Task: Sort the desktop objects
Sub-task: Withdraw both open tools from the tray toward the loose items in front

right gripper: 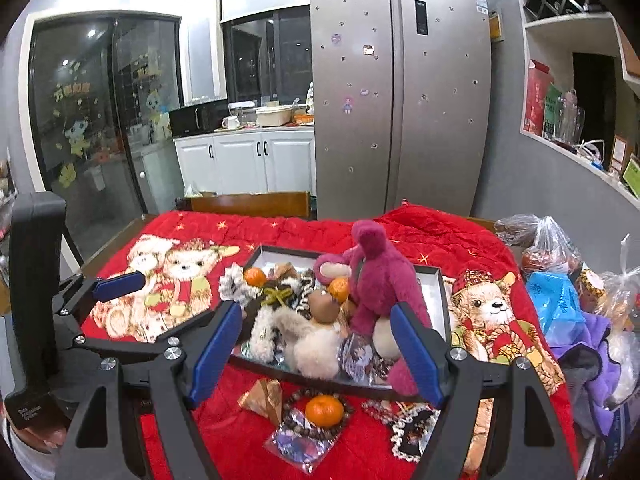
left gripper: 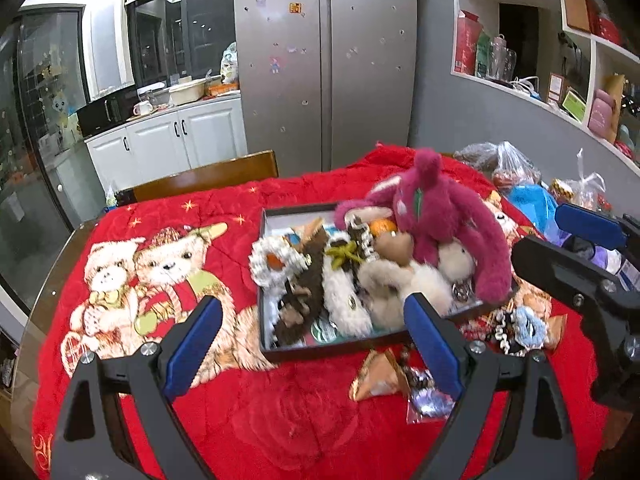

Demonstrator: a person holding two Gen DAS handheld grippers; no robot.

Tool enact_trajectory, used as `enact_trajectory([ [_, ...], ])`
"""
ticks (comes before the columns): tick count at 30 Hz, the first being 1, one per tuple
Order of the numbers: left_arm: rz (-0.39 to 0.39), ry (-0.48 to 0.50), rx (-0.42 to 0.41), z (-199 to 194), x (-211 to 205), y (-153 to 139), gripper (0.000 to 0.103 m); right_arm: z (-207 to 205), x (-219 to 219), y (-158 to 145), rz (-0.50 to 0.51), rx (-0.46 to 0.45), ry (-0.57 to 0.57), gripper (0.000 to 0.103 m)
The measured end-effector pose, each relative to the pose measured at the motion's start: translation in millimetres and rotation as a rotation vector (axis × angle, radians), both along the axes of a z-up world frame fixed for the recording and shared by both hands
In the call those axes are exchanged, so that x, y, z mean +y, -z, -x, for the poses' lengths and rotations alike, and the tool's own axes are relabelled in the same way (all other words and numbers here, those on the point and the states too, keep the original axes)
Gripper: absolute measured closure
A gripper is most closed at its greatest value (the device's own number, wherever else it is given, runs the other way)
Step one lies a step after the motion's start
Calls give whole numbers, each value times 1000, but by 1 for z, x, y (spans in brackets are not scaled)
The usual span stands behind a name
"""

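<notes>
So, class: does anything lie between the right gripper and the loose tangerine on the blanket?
Nothing visible does. The right gripper hangs open above and behind the tangerine, which sits exposed on a bead bracelet, in front of the tray.

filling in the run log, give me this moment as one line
left gripper open, empty | right gripper open, empty | tray full of toys | tangerine loose on blanket

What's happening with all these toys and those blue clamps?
Someone is tidying small items off a red blanket into a shallow tray. The tray already holds a magenta plush, fluffy toys and tangerines. Both tools, left and right, hang open and empty. A tangerine, a bead bracelet and a gold packet remain outside.
</notes>
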State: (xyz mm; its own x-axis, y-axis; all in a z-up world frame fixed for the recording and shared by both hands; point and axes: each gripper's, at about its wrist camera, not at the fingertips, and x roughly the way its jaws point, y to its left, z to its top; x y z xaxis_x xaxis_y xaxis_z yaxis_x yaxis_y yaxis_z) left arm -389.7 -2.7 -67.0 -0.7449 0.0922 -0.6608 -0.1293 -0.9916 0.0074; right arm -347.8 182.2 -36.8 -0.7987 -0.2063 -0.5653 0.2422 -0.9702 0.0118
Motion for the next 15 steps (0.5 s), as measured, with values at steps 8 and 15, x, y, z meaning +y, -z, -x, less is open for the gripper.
enact_trajectory([
  [8, 2, 53, -45, -4, 19, 33, 10, -6, 2, 33, -6, -56, 12, 24],
  [15, 25, 73, -90, 6, 31, 65, 10, 0, 9, 68, 30, -126, 26, 24],
])
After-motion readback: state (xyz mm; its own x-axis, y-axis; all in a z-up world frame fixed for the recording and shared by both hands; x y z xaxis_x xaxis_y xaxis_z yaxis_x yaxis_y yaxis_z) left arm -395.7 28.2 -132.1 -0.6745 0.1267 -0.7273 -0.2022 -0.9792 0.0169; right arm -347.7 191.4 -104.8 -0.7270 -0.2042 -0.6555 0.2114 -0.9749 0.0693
